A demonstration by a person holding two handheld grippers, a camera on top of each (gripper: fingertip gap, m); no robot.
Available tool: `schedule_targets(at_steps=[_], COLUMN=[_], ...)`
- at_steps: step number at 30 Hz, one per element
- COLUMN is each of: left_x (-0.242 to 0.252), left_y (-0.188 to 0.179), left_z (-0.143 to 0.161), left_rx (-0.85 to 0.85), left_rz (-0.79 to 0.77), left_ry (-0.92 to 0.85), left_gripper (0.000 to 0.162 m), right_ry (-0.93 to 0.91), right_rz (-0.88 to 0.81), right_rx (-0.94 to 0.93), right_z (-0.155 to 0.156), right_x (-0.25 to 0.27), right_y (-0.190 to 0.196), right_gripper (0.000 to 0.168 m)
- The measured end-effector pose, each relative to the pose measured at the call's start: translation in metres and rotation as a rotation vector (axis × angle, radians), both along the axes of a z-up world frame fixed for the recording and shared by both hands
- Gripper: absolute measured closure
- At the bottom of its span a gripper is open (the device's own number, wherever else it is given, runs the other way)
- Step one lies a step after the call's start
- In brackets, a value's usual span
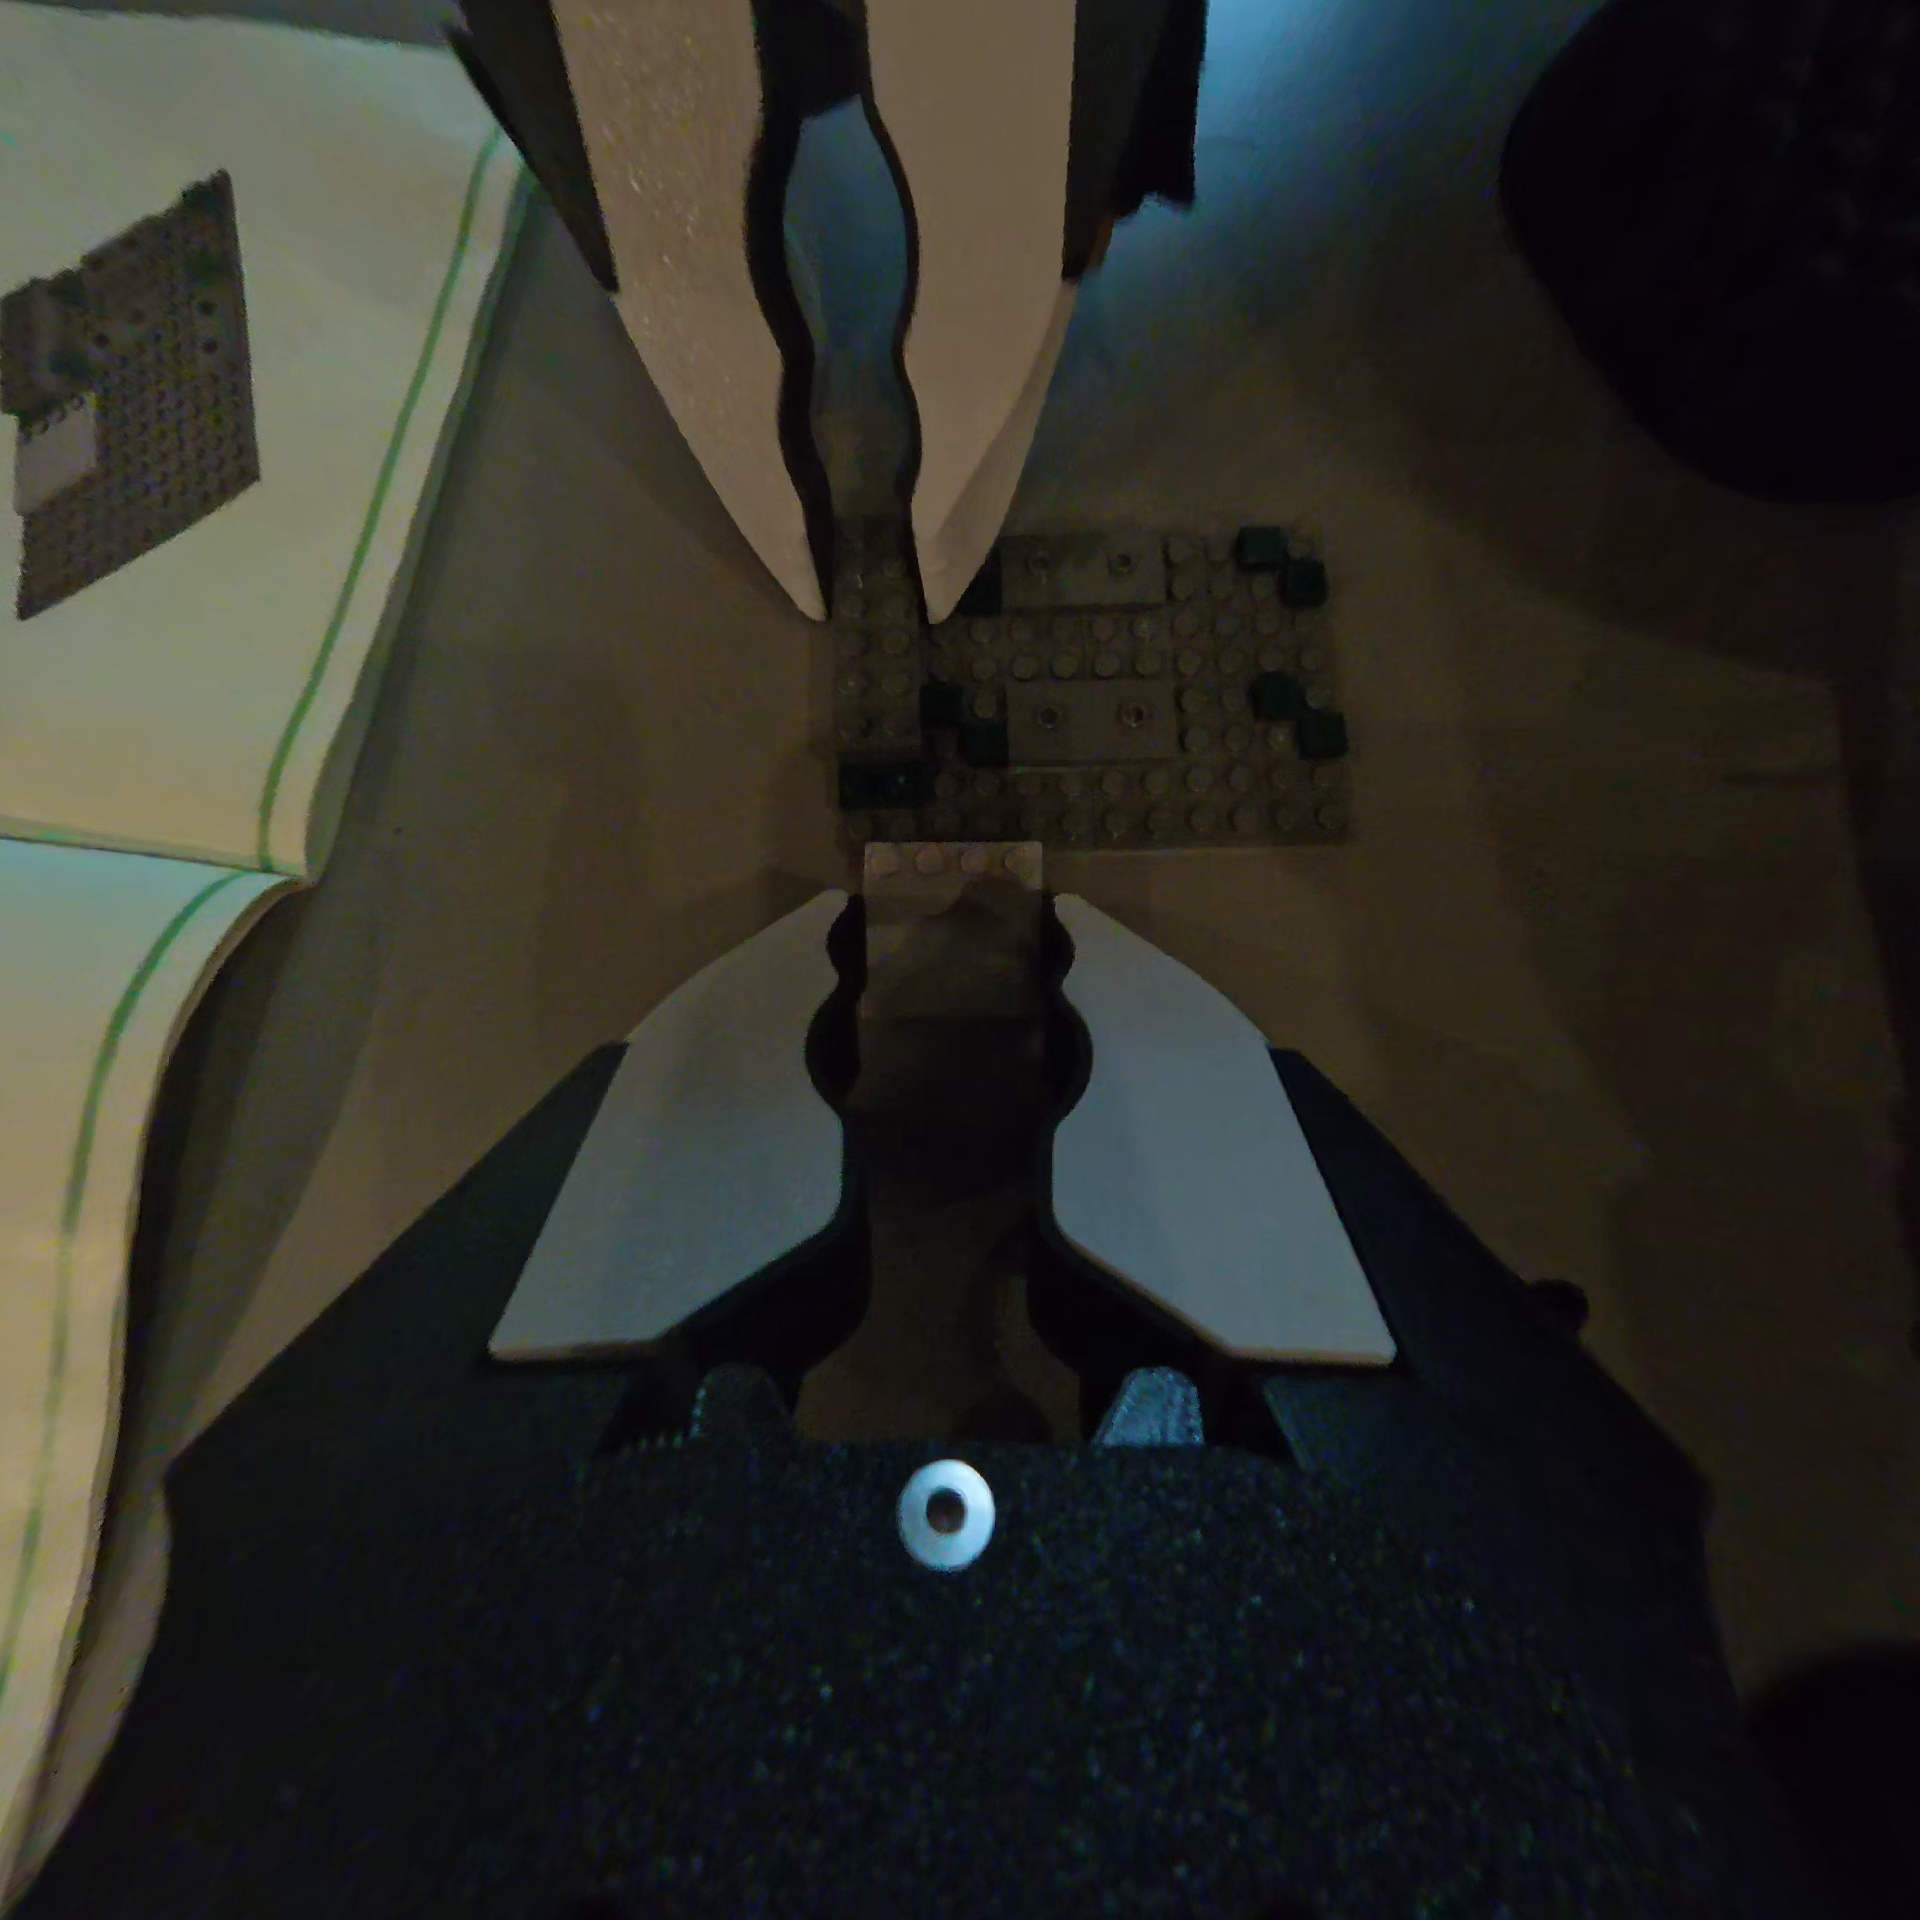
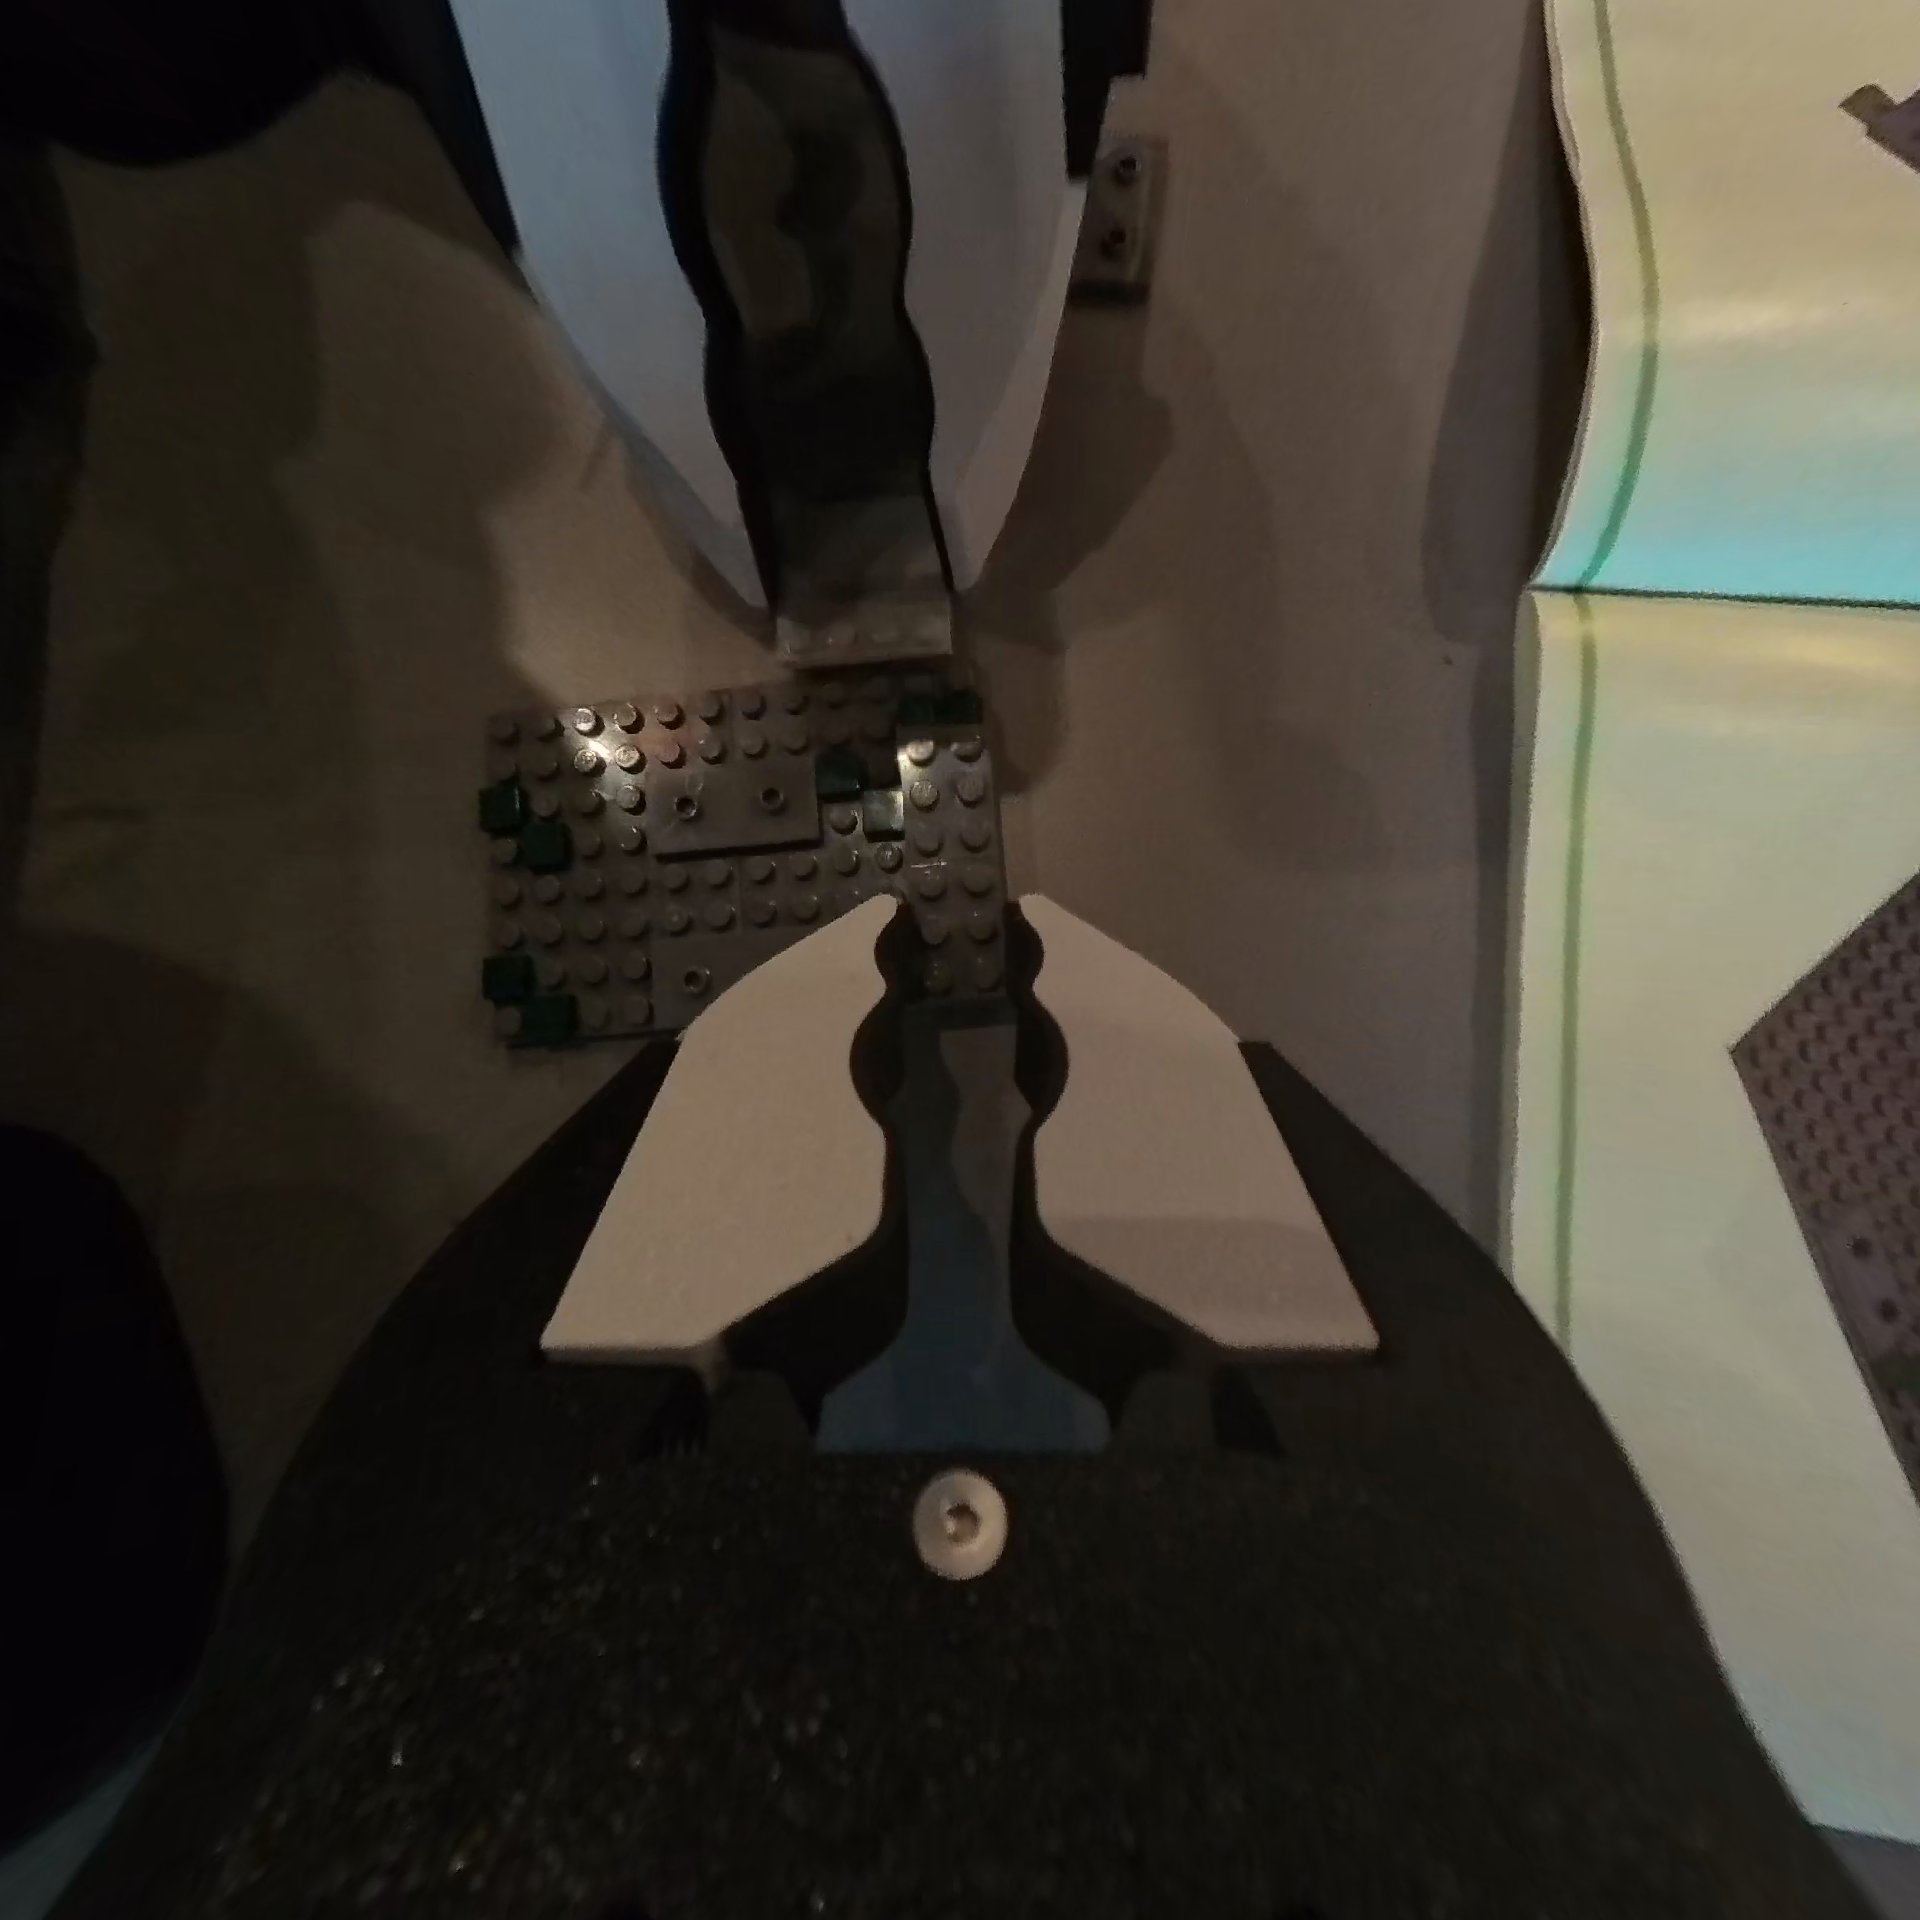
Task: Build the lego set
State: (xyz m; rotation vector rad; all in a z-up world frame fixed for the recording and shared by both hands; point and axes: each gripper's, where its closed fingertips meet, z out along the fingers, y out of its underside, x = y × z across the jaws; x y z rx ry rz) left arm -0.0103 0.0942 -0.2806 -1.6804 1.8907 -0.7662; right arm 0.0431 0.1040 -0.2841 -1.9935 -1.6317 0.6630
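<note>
In the left wrist view, the left hand-held gripper [image 1: 951, 899] rose from the bottom of the frame, its fingers closed on a light grey plate [image 1: 951, 868] held just below the near edge of the grey baseplate [image 1: 1195, 810] at centre, probably lined up to be joined there. From the top of the frame the right hand-held gripper [image 1: 873, 613] reached down, its tips pinched narrowly on a long dark grey studded plate [image 1: 878, 665] lying along the baseplate's left edge, likely to seat it or steady the build. Small dark green pieces [image 1: 1283, 566] dotted the baseplate. An open instruction booklet [image 1: 343, 416] lay at upper left on the pale worktop [image 1: 623, 727]; the room was dim, with a dark round shape at upper right. In the right wrist view, the same arrangement appeared reversed: the right hand-held gripper [image 2: 956, 904] at bottom centre gripped the long plate [image 2: 951, 810] at the baseplate's [image 2: 582, 914] right edge, while the left hand-held gripper [image 2: 862, 613] came from the top with the light plate [image 2: 862, 639]. The booklet [image 2: 1714, 831] glowed at right, and a small loose grey piece [image 2: 1122, 208] sat on the worktop [image 2: 1247, 727] near the top.
</note>
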Motion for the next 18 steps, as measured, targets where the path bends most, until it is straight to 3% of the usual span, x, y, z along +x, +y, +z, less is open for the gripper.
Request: schedule_targets(at_steps=[18], left_x=[0.0045], left_y=[0.0018], left_z=[-0.0042], left_rx=[-0.002], left_rz=[-0.014], left_ry=[0.125], left_gripper=[0.13], right_ry=[-0.019], right_rz=[-0.024], right_rx=[-0.014], right_z=[-0.0002], right_x=[-0.0034], right_y=[-0.0036], right_gripper=[0.152])
